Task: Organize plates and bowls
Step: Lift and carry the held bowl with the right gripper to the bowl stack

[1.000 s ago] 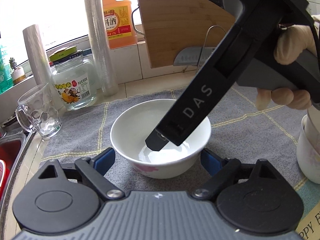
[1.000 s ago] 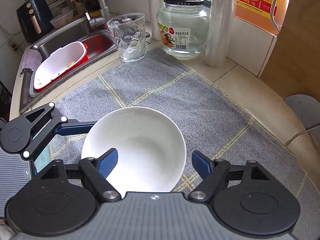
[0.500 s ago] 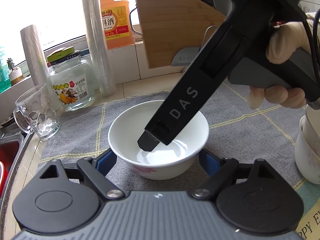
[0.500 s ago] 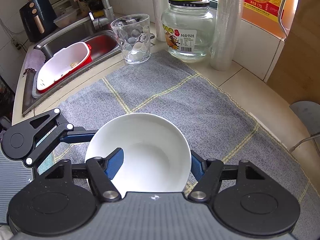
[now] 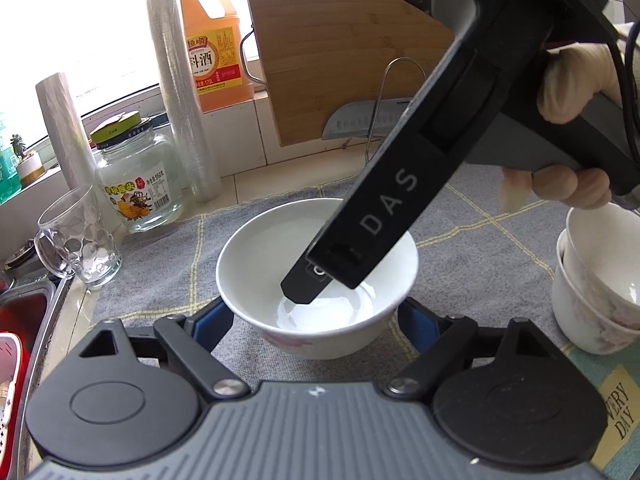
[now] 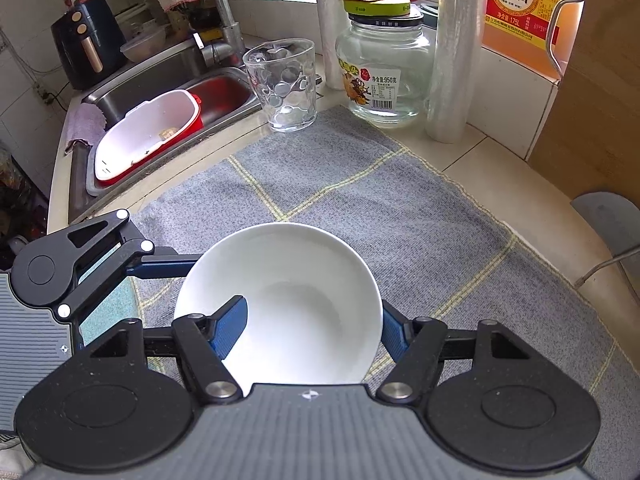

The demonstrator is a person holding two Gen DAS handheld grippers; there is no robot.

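Nearest, low in the right wrist view, the right gripper (image 6: 312, 332), clamped on the white bowl (image 6: 296, 280): one ribbed blue pad (image 6: 230, 328) inside the glossy well, the other outside the rim at lower right. In the left wrist view, the same bowl at centre frame, a faint pink flower print on its outer wall, with the left gripper (image 5: 316, 320) spread wide and a blue pad close against each side (pressing or merely beside, cannot tell). Gloved hand (image 5: 568, 88) at upper right on the right tool's grey handle. Under it all, a grey woven cloth (image 6: 400, 208) crossed by thin yellow lines, spread over a pale tiled counter. At the right edge of the left wrist view, two stacked bowls (image 5: 592, 300), white with pink print. Farther back, a dimpled glass mug (image 6: 282, 84), a clear jar (image 6: 384, 76) with a green lid, a tall roll of film (image 6: 450, 60), an orange bottle (image 6: 520, 0). At upper left, a steel sink (image 6: 160, 76) holding a red and white tub (image 6: 148, 136). Behind, a wooden cutting board (image 5: 340, 60) leaning upright.
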